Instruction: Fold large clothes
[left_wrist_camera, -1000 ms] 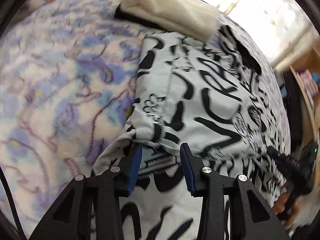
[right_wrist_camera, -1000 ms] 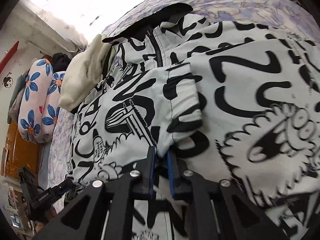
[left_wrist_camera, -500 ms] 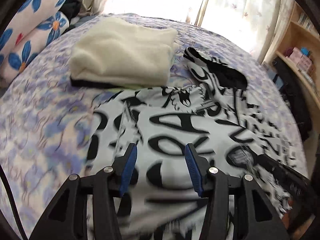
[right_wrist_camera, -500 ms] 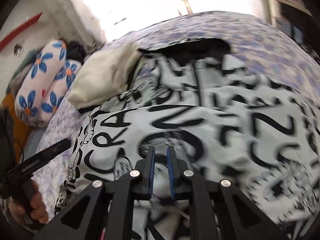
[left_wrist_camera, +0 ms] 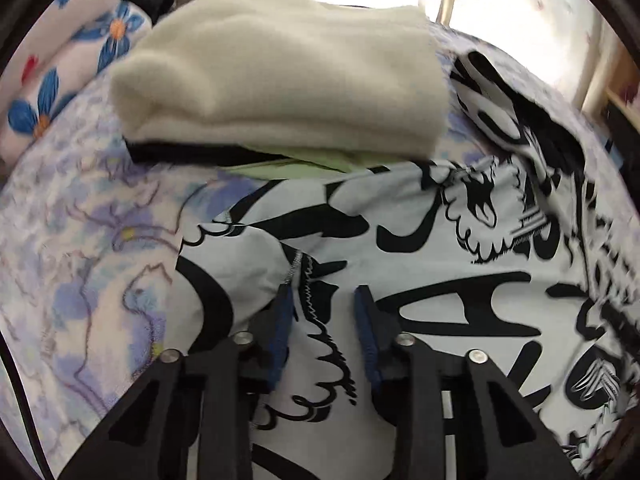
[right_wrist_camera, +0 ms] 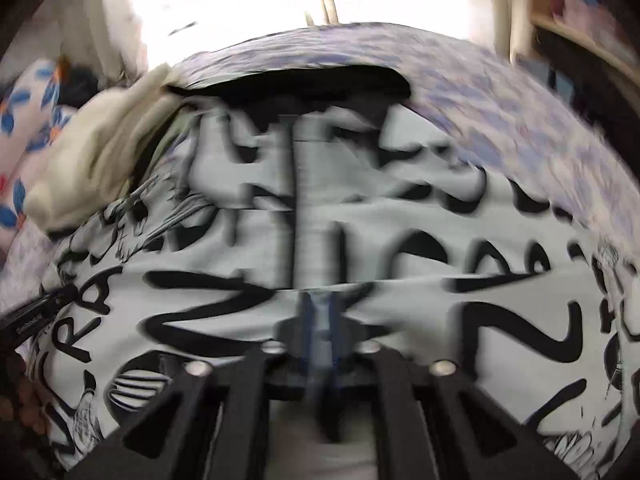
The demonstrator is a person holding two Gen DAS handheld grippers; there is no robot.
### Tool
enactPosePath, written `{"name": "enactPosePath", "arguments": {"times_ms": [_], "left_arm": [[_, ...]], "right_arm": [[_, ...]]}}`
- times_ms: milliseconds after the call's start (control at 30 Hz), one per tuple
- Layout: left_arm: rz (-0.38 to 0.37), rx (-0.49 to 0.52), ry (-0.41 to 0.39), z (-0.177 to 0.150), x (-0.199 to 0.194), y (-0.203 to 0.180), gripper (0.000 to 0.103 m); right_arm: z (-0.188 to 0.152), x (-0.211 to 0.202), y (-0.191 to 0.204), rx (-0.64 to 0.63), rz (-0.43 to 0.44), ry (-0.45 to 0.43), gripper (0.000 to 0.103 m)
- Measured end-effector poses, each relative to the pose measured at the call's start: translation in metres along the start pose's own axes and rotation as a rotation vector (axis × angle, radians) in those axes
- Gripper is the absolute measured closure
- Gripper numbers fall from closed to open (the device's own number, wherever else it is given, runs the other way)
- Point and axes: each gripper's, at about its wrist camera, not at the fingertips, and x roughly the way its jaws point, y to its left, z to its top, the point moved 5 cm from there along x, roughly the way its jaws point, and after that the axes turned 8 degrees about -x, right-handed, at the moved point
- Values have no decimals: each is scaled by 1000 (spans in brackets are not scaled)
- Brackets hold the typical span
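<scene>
Spread across the whole scene: a bed (left_wrist_camera: pixel 80 264) under a pale sheet printed with blue and lilac flowers, carrying everything else. Lying flat on it, filling most of both views: a large white garment (left_wrist_camera: pixel 460 280) with bold black lettering and cartoon prints, its black-lined hood (right_wrist_camera: pixel 304 84) at the far end and a zip running down the middle in the right wrist view. Folded near the left edge: a sleeve or side panel laid back over the body, seam stitching visible just beyond the left jaws. Touching the garment's far left corner: a folded cream fleece (left_wrist_camera: pixel 280 76), stacked on a black layer and a light green one. Farther left, at the bed's edge: a white pillow (left_wrist_camera: pixel 60 72) with blue flowers. Along the right side: a wooden shelf (right_wrist_camera: pixel 580 28), blurred.

Down low over the folded edge: the left gripper (left_wrist_camera: pixel 324 304), jaws partly open after just closing in, blue pads either side of the seamed cloth but not visibly pressing on it. Above the middle of the garment, near its zip line: the right gripper (right_wrist_camera: pixel 320 320), heavily blurred, jaws just drawn fully together; cannot tell whether any cloth is pinched between them.
</scene>
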Motion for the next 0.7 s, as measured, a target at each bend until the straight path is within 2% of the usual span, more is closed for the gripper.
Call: {"name": "enactPosePath", "arguments": {"times_ms": [67, 200, 267, 333, 433, 500, 600, 700], "left_arm": [[15, 11, -6, -1, -1, 0, 73], [40, 39, 12, -9, -11, -11, 69], [-7, 10, 41, -16, -23, -15, 68], [-55, -11, 58, -28, -40, -19, 62], [-91, -5, 54, -53, -67, -25, 56], [-87, -3, 55, -69, -79, -24, 55], [-84, -16, 63, -90, -88, -18, 55], [-70, -31, 67, -104, -88, -11, 55]], "right_arm": [[-7, -3, -24, 18, -93, 21, 103], [-16, -21, -39, 97, -9, 27, 99], [-17, -35, -32, 115, 25, 12, 99], [-22, -55, -17, 113, 61, -22, 99], [-29, -73, 8, 91, 115, -49, 99], [-33, -84, 22, 59, 107, -75, 99], [-37, -105, 31, 37, 20, -150, 99], [-39, -119, 35, 58, 13, -204, 99]]}}
